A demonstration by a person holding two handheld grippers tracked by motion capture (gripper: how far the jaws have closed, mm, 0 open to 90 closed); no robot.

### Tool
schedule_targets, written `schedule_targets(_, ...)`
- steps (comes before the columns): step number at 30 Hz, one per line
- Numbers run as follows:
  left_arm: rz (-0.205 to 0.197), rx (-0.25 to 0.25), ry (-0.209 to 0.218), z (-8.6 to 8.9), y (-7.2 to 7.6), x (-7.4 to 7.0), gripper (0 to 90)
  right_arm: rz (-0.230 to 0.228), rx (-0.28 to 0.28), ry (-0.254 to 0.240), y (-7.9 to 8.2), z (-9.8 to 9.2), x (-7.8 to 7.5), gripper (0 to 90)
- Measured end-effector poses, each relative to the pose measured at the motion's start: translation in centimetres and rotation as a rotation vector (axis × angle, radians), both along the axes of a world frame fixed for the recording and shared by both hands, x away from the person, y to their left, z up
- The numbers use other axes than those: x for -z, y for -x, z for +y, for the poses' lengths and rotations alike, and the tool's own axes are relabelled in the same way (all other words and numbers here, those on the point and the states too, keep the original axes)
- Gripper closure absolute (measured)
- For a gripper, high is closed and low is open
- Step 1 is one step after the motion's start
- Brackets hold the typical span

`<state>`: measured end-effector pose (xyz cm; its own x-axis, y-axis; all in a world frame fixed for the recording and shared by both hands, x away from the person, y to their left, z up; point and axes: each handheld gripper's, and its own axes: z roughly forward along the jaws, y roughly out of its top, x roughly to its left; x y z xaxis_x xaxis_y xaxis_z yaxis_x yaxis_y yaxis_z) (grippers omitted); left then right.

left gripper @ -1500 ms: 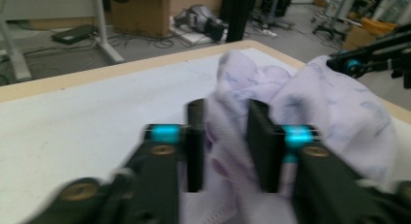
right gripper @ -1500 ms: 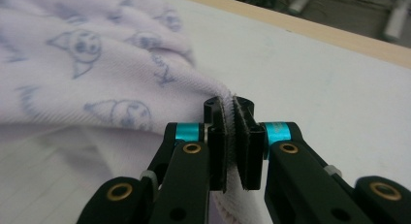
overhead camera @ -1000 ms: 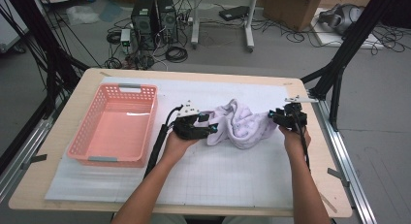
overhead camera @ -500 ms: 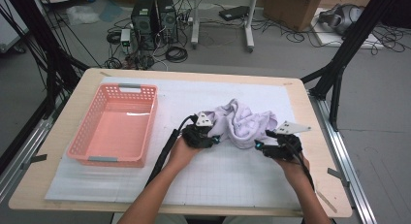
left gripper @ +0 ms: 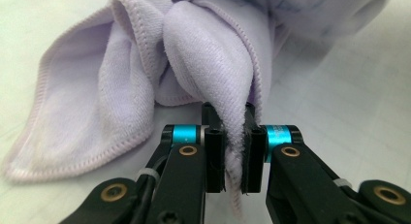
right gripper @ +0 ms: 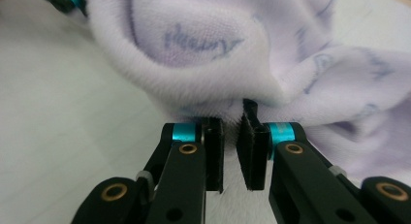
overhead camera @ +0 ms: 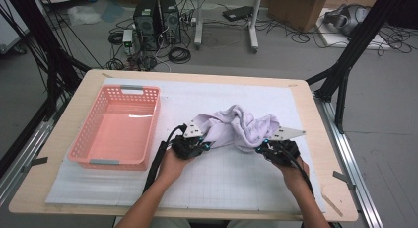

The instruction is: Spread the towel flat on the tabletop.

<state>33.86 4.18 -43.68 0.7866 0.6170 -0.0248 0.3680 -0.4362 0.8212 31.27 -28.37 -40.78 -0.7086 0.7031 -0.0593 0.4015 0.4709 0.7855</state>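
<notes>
On the white-matted counter (overhead camera: 231,183), left tongs (left gripper: 234,151) have just closed on a crumpled lilac towel (overhead camera: 239,129); right tongs (right gripper: 230,149) have been closing, nipping its far edge.

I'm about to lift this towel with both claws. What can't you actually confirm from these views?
- Right claw: in the right gripper view the towel bulges over the pad tips, so whether cloth sits between them is hidden; a bare gap shows lower down.
- High view: both claws are too small to judge either grip; only the left gripper view shows the left claw pinching a fold.
- Towel's far edge: cut off at the top of both gripper views.
- Printed marks on the towel: blurred, unreadable.
</notes>
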Motion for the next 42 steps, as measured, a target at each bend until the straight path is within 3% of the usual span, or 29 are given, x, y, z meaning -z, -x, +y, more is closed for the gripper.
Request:
schedule_targets(6, -0.007, -0.067, -0.027, 1.8, 0.6, 0.1, 83.4, -0.057, 0.032, -0.061, 1.8, -3.0, -4.3, 81.6)
schedule_targets(12, -0.003, -0.099, -0.002, 2.3, 0.2, 0.2, 83.4, -0.15, 0.108, -0.123, 1.8, -5.2, -7.6, 81.7)
schedule_targets(16, -0.002, -0.096, 0.004, 2.4, 0.3, 0.0, 83.4, -0.194, 0.169, -0.152, -0.3, -5.9, -9.2, 81.9)
schedule_targets(20, 0.0, -0.092, 0.009, 2.6, 0.4, -0.1, 83.5, -0.186, 0.234, -0.155, -3.6, -5.6, -10.0, 81.9)
schedule_targets(25, 0.009, -0.096, 0.025, 3.0, 0.4, 0.1, 83.4, -0.12, 0.292, -0.111, -7.9, -4.5, -9.2, 81.6)
schedule_targets(31, 0.017, -0.078, 0.082, 3.1, 0.4, -0.1, 82.9, -0.007, 0.374, -0.114, -11.1, -4.0, -5.8, 76.4)
schedule_targets(34, 0.012, -0.056, 0.096, 3.0, 0.5, -0.1, 82.2, 0.023, 0.395, -0.109, -11.2, -3.8, -4.7, 59.7)
schedule_targets(36, 0.014, -0.042, 0.104, 3.0, 0.6, -0.2, 82.6, 0.021, 0.405, -0.079, -10.6, -3.8, -4.3, 54.8)
schedule_targets(39, 0.022, -0.031, 0.132, 2.9, 0.8, -0.3, 83.0, 0.018, 0.388, -0.054, -8.7, -4.0, -3.6, 52.7)
schedule_targets(42, 0.021, -0.029, 0.152, 2.9, 0.9, -0.5, 83.1, 0.02, 0.327, -0.044, -6.4, -3.7, -2.4, 53.6)
